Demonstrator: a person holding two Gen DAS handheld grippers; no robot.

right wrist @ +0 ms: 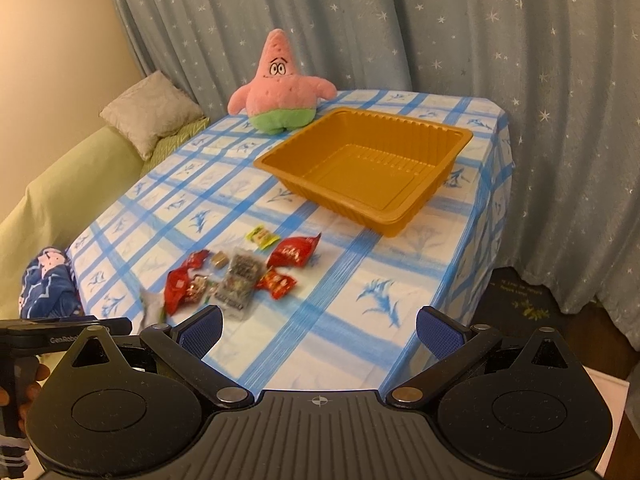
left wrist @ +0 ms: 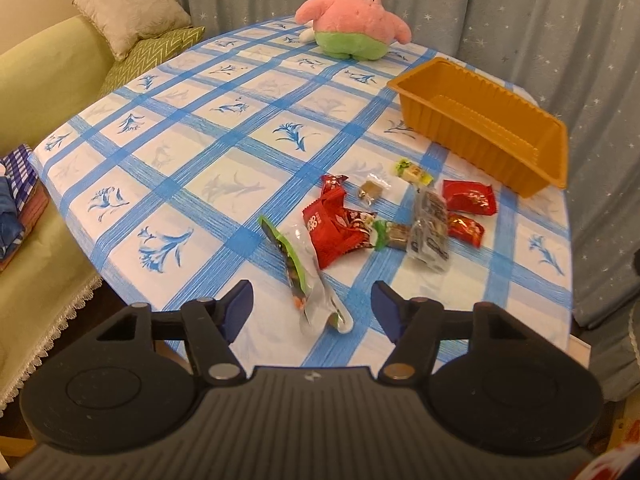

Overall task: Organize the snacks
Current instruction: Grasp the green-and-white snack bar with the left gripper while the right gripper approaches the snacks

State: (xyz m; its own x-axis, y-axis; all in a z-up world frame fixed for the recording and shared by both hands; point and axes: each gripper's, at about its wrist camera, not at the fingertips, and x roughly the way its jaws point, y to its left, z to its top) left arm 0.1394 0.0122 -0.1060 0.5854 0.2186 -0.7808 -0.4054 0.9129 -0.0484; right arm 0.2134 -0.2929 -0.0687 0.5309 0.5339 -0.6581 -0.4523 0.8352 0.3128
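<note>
Several wrapped snacks lie in a loose pile on the blue-checked tablecloth: a big red packet (left wrist: 332, 232), a clear-and-green packet (left wrist: 316, 288), a silver packet (left wrist: 430, 226), small red packets (left wrist: 468, 198) and small candies (left wrist: 412, 171). The pile also shows in the right wrist view (right wrist: 240, 276). An empty orange plastic tray (left wrist: 484, 128) (right wrist: 372, 164) stands behind the pile. My left gripper (left wrist: 312, 306) is open, hovering just above the clear-and-green packet. My right gripper (right wrist: 318, 326) is open and empty, above the table's near edge, right of the pile.
A pink star plush toy (left wrist: 356, 16) (right wrist: 280, 84) sits at the table's far end. A green sofa with cushions (left wrist: 132, 20) is to the left. Curtains hang behind and to the right. The table's right edge (right wrist: 472, 264) drops to the floor.
</note>
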